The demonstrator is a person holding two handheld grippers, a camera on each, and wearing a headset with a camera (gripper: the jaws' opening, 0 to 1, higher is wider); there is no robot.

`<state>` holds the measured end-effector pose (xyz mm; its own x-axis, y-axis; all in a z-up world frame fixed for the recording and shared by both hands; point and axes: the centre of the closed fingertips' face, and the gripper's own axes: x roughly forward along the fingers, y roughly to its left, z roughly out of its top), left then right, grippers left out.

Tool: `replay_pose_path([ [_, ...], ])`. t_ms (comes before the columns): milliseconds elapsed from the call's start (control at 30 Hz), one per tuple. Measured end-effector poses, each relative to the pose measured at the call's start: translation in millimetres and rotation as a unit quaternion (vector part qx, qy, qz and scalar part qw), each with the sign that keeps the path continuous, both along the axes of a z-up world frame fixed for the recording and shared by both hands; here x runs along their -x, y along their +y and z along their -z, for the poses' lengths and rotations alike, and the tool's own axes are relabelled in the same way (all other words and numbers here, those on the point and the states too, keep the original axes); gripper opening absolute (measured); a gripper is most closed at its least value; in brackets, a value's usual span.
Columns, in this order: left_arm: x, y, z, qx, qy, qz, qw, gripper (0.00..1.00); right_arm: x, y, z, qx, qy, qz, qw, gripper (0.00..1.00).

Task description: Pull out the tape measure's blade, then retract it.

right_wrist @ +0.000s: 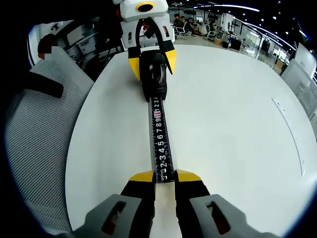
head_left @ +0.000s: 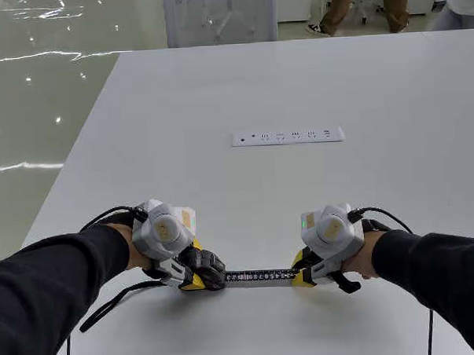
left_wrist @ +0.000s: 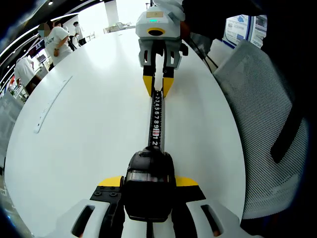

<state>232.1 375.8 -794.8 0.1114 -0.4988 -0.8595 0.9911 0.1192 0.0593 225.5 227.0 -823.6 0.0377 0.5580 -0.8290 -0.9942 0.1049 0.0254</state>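
Clamped between the left gripper's [left_wrist: 148,182] jaws, the black tape measure case [left_wrist: 150,193] sits at the near side of the white counter [head_left: 296,88]. Its blade [right_wrist: 159,134] runs out low along the counter to the right gripper [right_wrist: 164,177], whose jaws pinch its tip. I judge it to be thin spring steel: light, slick, quick to kink and to snap back. Hold the case by its flat sides and the blade at its very end.

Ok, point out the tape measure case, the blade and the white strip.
tape measure case [left_wrist: 148,188], left gripper view, its black top face.
blade [right_wrist: 159,134], right gripper view, numbered face at mid-length.
white strip [head_left: 287,136], head view, its middle.
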Motion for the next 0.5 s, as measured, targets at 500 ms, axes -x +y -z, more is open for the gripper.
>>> replay_pose_path([
  [500, -0.5, 0.2, 0.5, 0.001, 0.001, -0.002, 1.0, 0.32, 0.0, -18.7, -0.4, 0.002, 0.005, 0.01, 0.9999, 0.1],
])
